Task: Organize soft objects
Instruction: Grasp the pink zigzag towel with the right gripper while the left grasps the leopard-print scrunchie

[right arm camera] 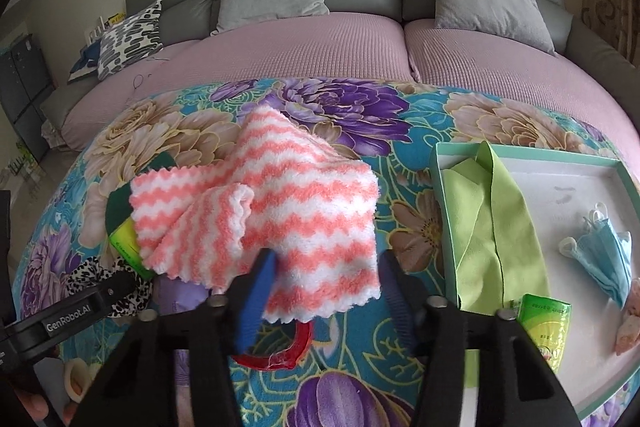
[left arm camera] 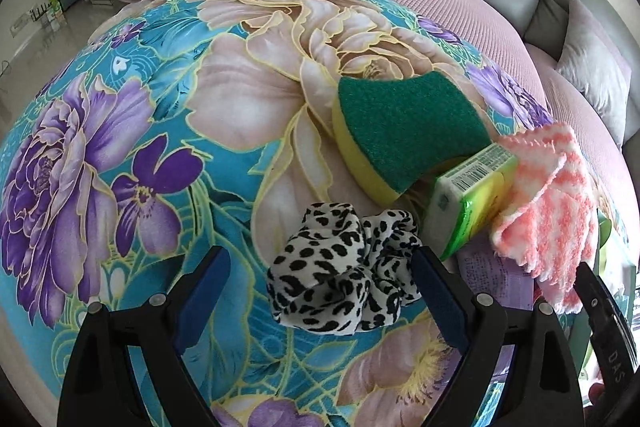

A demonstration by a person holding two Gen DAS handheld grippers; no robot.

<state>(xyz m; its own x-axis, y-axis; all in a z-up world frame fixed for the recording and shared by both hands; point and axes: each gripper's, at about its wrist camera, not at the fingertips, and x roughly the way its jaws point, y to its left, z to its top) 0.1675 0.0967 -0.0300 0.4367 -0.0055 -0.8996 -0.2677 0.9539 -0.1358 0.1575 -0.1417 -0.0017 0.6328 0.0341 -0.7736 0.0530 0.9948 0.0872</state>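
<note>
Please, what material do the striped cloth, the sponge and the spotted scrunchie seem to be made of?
Cloth: probably microfibre or fleece; fluffy pile, pink and white zigzag stripes, pinked edge.
Sponge: yellow foam under a coarse green scouring layer, matte.
Scrunchie: thin woven fabric, maybe satin or chiffon; gathered folds, faint sheen, black spots on white.

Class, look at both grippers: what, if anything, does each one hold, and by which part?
The right gripper has the pink-and-white cloth by its near lower edge. The left gripper holds nothing; its open jaws flank the spotted scrunchie.
</note>
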